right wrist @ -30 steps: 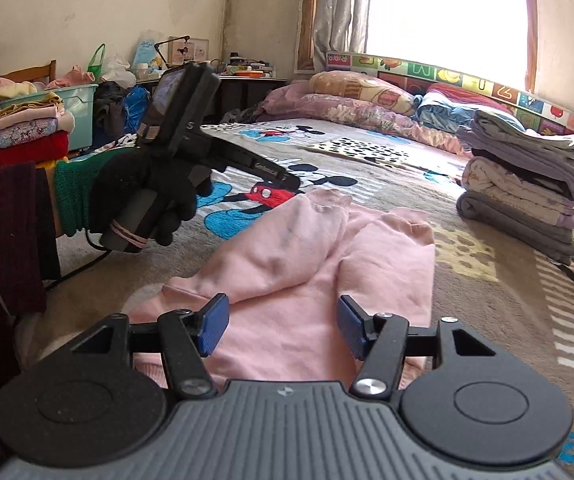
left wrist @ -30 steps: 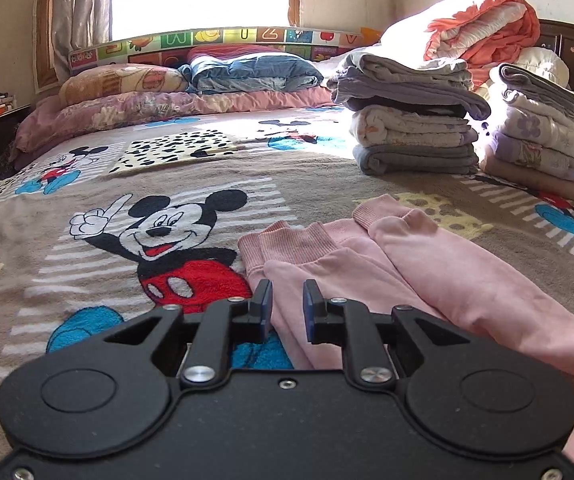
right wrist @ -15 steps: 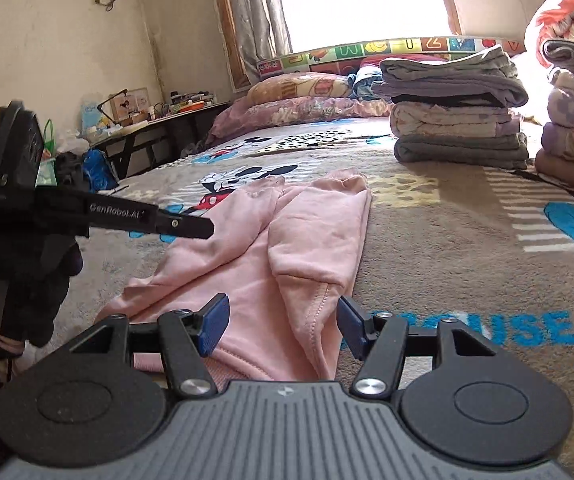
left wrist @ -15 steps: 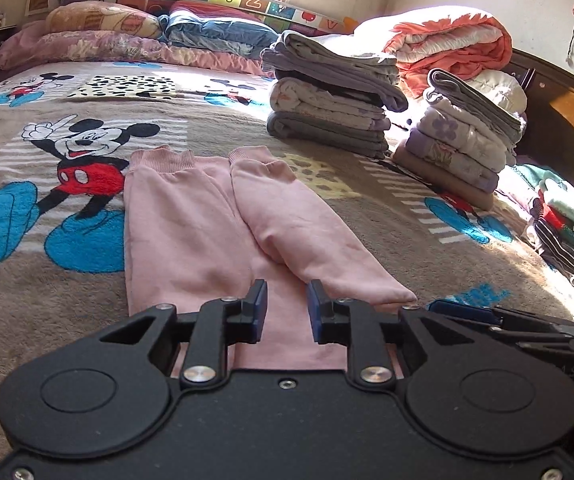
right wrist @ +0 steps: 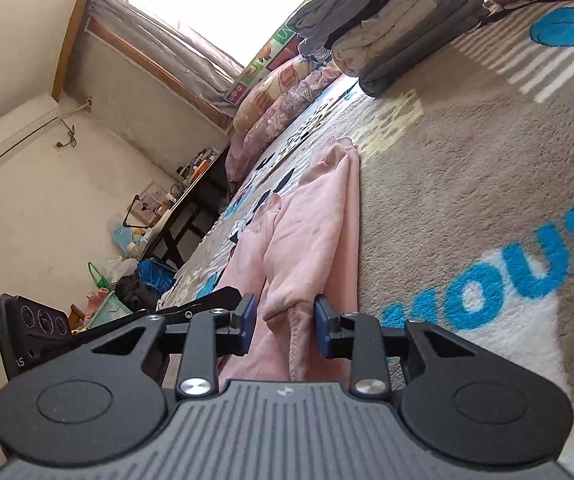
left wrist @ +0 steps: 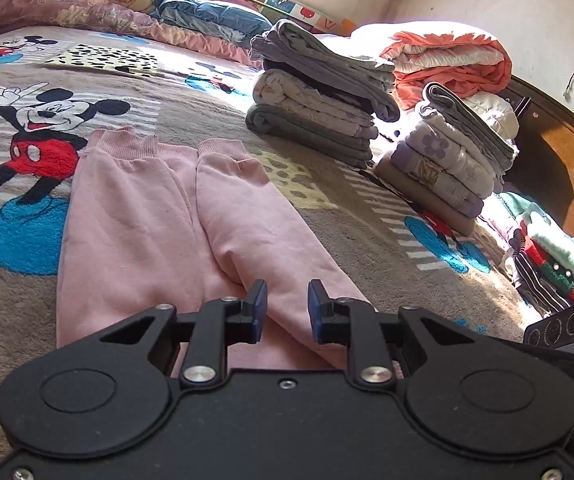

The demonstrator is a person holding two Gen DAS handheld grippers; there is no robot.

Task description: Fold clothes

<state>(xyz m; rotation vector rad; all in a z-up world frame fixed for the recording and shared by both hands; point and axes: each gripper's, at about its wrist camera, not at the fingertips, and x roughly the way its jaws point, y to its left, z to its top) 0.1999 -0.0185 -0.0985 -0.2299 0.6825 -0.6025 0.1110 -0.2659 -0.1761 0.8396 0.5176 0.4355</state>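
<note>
Pink trousers [left wrist: 135,220] lie flat on the Mickey Mouse blanket [left wrist: 191,120], cuffs pointing away and legs side by side. My left gripper [left wrist: 287,312] hovers over the near end of the right leg. It is open by a narrow gap and pinches nothing. In the right wrist view the trousers [right wrist: 311,232] stretch away from me. My right gripper [right wrist: 285,322] is rolled on its side, low at their near edge. Its jaws are closing with a fold of pink fabric between them. The left gripper's body [right wrist: 27,320] shows at the left of that view.
Two stacks of folded clothes [left wrist: 319,100] [left wrist: 447,156] stand on the bed beyond the trousers, with an orange-and-white quilt [left wrist: 447,52] behind. Pillows [left wrist: 87,4] line the window end. More clothes [left wrist: 547,256] lie at the right edge. A desk [right wrist: 191,200] and bags [right wrist: 127,280] stand beside the bed.
My right gripper has rolled over and sunk to the trousers' near edge, and its jaws have narrowed around the fabric. My left gripper has shifted sideways and tilted.
</note>
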